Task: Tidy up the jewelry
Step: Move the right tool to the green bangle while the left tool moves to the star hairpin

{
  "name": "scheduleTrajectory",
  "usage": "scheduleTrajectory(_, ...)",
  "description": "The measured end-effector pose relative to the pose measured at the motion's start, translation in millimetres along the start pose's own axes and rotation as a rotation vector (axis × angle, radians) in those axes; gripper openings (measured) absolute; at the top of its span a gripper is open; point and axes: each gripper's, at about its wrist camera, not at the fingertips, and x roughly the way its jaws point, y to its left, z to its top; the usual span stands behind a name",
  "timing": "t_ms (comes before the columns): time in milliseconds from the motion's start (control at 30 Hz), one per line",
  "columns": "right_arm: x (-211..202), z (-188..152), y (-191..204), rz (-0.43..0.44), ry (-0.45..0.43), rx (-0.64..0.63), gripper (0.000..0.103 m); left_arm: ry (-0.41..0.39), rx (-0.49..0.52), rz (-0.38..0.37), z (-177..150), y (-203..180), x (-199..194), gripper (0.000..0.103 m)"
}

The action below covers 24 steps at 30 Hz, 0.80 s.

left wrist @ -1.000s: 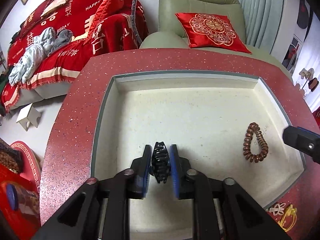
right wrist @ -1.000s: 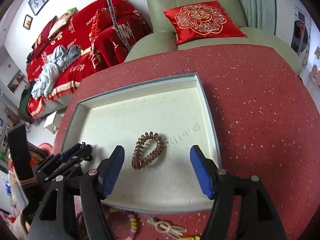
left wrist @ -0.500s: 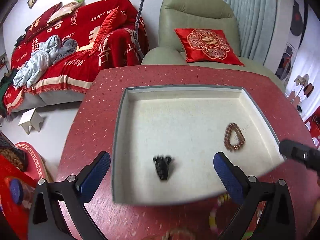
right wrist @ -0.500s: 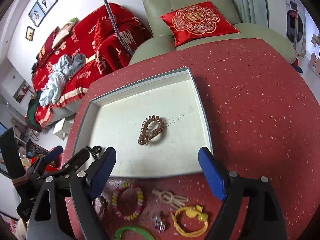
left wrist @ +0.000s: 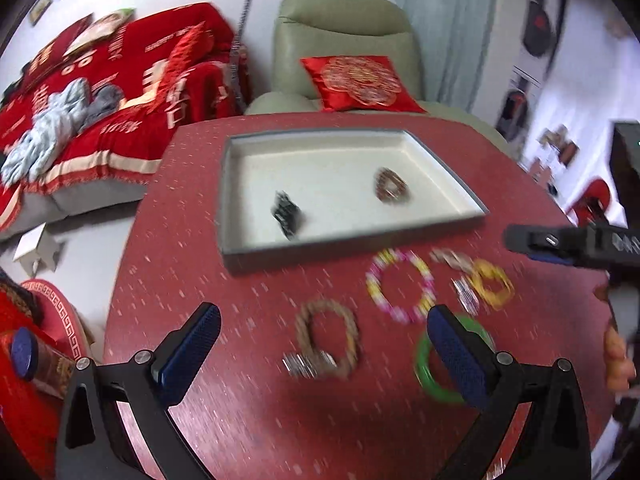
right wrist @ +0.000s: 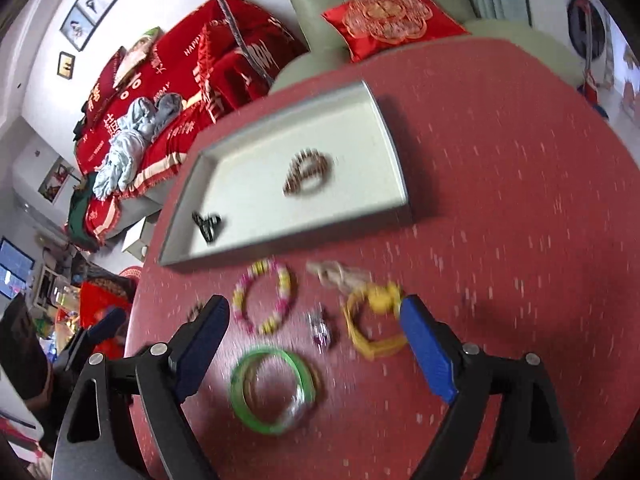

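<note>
Cream tray at frame centre holds black hair claw and brown bead bracelet. Red speckled table carries pink-yellow bracelet, green bangle, yellow bracelet, all blurred. Left gripper and right gripper gape wide, empty. Green armchair upper centre.

Left gripper spread wide above red tabletop, empty; brown bead bracelet between its fingers; green bangle under right finger; black hair claw and brown bracelet inside tray; motion-blurred.
</note>
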Motion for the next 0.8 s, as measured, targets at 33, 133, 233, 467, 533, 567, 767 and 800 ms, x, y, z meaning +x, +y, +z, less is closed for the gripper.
scheduleTrajectory(33,-0.2,-7.3,-1.3,-0.015,0.007,-0.002,0.089,0.003,0.016,-0.012,-8.3,-6.1,-4.3,0.103)
scheduleTrajectory(133,0.9,-25.2,-3.5,-0.057,0.028,-0.023,0.089,0.016,0.051,-0.052,-28.9,-20.0,-15.2,0.103)
scheduleTrajectory(233,2.3,-41.4,-5.7,-0.079,0.061,-0.027,0.089,0.03,0.084,-0.095,-45.8,-34.6,-23.6,0.103)
scheduleTrajectory(467,8.6,-57.8,-2.1,-0.114,0.09,-0.047,0.089,0.033,0.219,-0.137,-79.6,-66.9,-40.4,0.103)
scheduleTrajectory(533,10.5,-59.9,1.1,-0.117,0.093,-0.063,0.089,0.04,0.243,-0.137,-85.6,-73.2,-40.6,0.103)
scheduleTrajectory(567,11.9,-60.2,3.6,-0.119,0.096,-0.074,0.089,0.045,0.254,-0.135,-88.8,-76.5,-40.2,0.103)
scheduleTrajectory(767,22.2,-59.6,17.3,-0.137,0.112,-0.126,0.088,0.071,0.305,-0.128,-102.5,-90.9,-36.9,0.103)
scheduleTrajectory(800,24.2,-59.5,19.8,-0.142,0.114,-0.136,0.086,0.076,0.312,-0.126,-104.0,-92.2,-35.5,0.103)
